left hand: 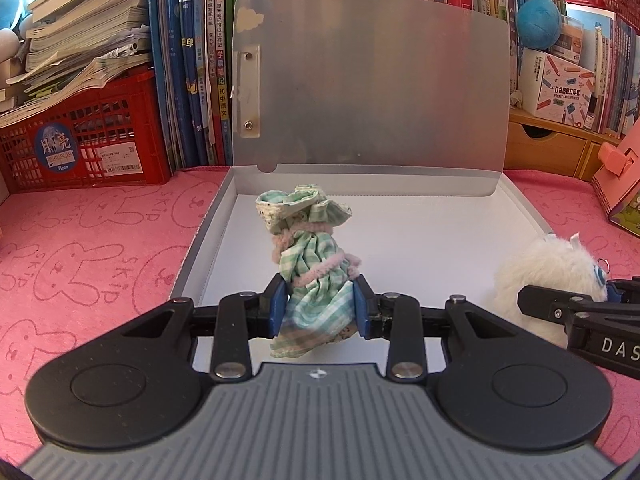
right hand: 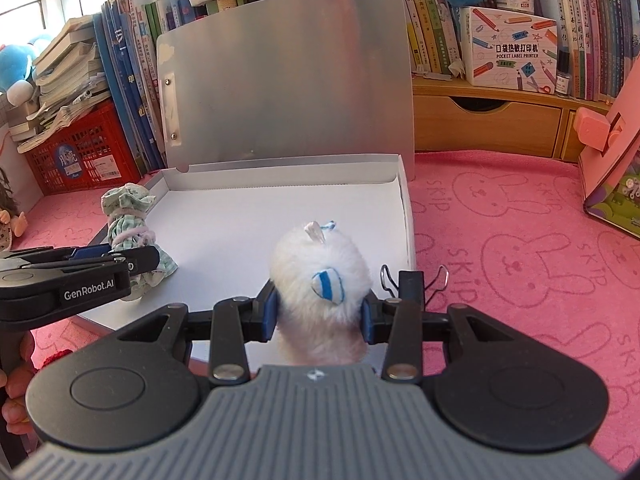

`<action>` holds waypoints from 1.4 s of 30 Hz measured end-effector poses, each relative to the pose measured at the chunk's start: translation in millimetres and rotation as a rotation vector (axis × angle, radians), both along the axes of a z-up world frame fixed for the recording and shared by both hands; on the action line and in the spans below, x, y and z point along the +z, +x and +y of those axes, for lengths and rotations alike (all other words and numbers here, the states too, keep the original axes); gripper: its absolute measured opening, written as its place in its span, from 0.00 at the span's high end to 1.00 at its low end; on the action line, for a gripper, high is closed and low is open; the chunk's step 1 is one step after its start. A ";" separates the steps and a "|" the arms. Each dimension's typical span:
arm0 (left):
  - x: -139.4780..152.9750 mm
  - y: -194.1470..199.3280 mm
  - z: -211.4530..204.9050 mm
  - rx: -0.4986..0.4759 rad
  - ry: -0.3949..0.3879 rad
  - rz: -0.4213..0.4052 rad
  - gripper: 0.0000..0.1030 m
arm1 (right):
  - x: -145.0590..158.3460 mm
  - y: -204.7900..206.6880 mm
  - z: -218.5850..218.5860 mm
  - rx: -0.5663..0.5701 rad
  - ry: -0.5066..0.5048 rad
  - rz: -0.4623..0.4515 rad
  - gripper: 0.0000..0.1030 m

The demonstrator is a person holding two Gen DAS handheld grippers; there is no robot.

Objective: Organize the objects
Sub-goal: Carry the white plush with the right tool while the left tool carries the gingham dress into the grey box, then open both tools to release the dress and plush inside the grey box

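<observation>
Pink bunny-print cloth (right hand: 520, 240) covers the desk, backed by packed book shelves (left hand: 200, 40), a red crate (left hand: 80, 140) of papers and wooden drawers (right hand: 480, 120). Open white box (left hand: 440, 240) sits mid-desk, silver lid (left hand: 380, 80) upright. Left gripper (left hand: 320, 308) is clamped on a green checked cloth bundle (left hand: 312, 264) over the box's left part. Right gripper (right hand: 318, 316) pinches a white fluffy toy (right hand: 320, 272) over its front right. Black binder clip (right hand: 412, 284) lies just beside the box.

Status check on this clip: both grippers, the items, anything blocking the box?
Left gripper shut on green checked cloth bundle. Right gripper shut on white fluffy toy. Both over open box, inside bare. Binder clip beside box; not blocking.
</observation>
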State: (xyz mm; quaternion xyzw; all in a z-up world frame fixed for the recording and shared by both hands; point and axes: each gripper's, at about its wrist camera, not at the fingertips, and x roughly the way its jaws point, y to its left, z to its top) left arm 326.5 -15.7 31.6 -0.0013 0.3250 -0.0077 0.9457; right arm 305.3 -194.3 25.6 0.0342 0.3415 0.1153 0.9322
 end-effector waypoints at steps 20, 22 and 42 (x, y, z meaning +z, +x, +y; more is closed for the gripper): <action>-2.9 1.0 -1.3 -0.015 0.012 0.014 0.52 | -4.9 1.2 7.1 0.019 -0.033 -0.006 0.53; -3.3 0.7 -1.8 -0.015 0.012 0.020 0.45 | -3.9 -0.1 7.9 0.021 -0.040 -0.014 0.46; 16.5 -30.7 -10.4 -0.032 0.106 -0.026 0.15 | 18.4 -28.0 4.9 0.026 -0.073 -0.096 0.33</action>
